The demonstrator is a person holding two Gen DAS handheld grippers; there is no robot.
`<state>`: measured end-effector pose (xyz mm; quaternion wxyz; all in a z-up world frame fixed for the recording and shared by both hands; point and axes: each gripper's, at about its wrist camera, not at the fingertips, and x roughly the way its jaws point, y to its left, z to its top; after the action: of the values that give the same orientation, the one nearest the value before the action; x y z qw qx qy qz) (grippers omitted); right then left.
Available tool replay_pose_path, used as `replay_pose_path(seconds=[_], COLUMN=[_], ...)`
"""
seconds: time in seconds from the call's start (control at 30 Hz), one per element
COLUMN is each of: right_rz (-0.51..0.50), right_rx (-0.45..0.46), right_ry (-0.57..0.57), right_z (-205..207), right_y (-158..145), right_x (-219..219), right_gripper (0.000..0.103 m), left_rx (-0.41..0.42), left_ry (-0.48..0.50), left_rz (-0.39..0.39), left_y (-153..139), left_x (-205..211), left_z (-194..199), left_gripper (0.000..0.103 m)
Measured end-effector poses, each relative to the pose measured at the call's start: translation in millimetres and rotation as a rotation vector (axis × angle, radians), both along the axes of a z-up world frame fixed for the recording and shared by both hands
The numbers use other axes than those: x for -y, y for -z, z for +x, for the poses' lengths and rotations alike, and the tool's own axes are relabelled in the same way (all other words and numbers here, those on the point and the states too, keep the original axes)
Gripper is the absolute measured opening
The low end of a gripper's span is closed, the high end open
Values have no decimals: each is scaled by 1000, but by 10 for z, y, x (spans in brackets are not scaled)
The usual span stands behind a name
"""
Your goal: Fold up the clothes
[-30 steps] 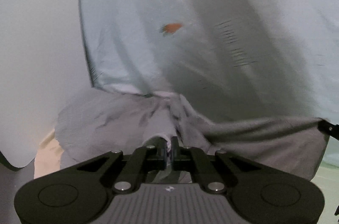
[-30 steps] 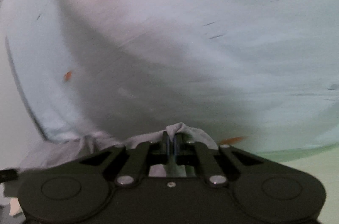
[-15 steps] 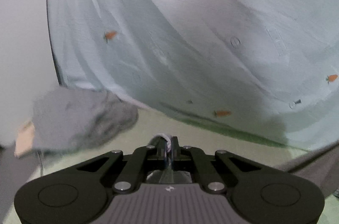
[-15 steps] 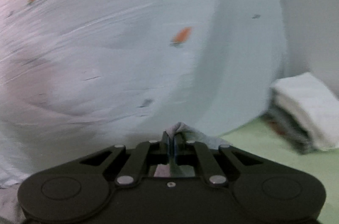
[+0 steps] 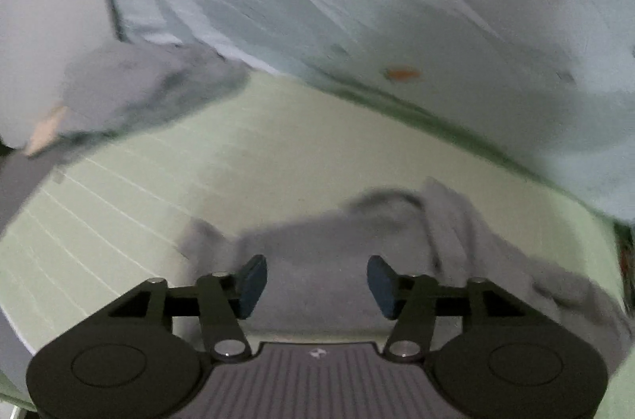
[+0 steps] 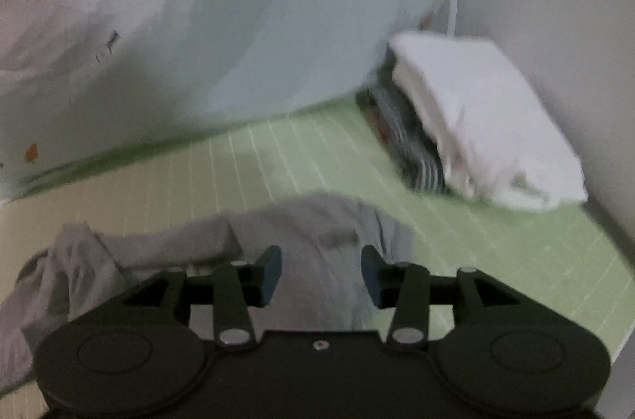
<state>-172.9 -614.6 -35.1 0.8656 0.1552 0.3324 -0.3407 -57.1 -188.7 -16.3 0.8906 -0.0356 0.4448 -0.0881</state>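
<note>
Grippers left [image 5: 315, 284] and right [image 6: 321, 276] hover low over grey garment [image 5: 317, 260], jaws spread, empty.

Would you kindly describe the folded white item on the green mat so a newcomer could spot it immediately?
Start at the green gridded mat and follow it to the far right corner, where the pale carrot-print sheet meets the wall. There sits a stack of folded clothes; the white item is its top layer. Unlike the crumpled grey garment nearby, it is folded and rests on striped pieces.

One grey garment [image 5: 325, 260] on the mat, one folded stack [image 6: 468, 125], one crumpled grey pile [image 5: 139, 89], two grippers
</note>
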Motion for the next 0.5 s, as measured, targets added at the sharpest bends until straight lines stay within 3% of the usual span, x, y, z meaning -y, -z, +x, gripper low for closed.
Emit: replay_pose_path(seconds=[0.17,0.33,0.5], right_rz=[49,50,52], right_rx=[-18,-31,-25], right_ry=[-51,-43,7], right_z=[-45,53,237], right_y=[169,251,318], right_x=[169,334,569], right_gripper=[64,66,74], left_rx=[-85,-99,-105], left_ry=[131,201,275], left_rz=[16,46,68], left_y=[212,353,494], left_x=[579,998,1361], left_z=[29,209,474], left_gripper=[66,67,84])
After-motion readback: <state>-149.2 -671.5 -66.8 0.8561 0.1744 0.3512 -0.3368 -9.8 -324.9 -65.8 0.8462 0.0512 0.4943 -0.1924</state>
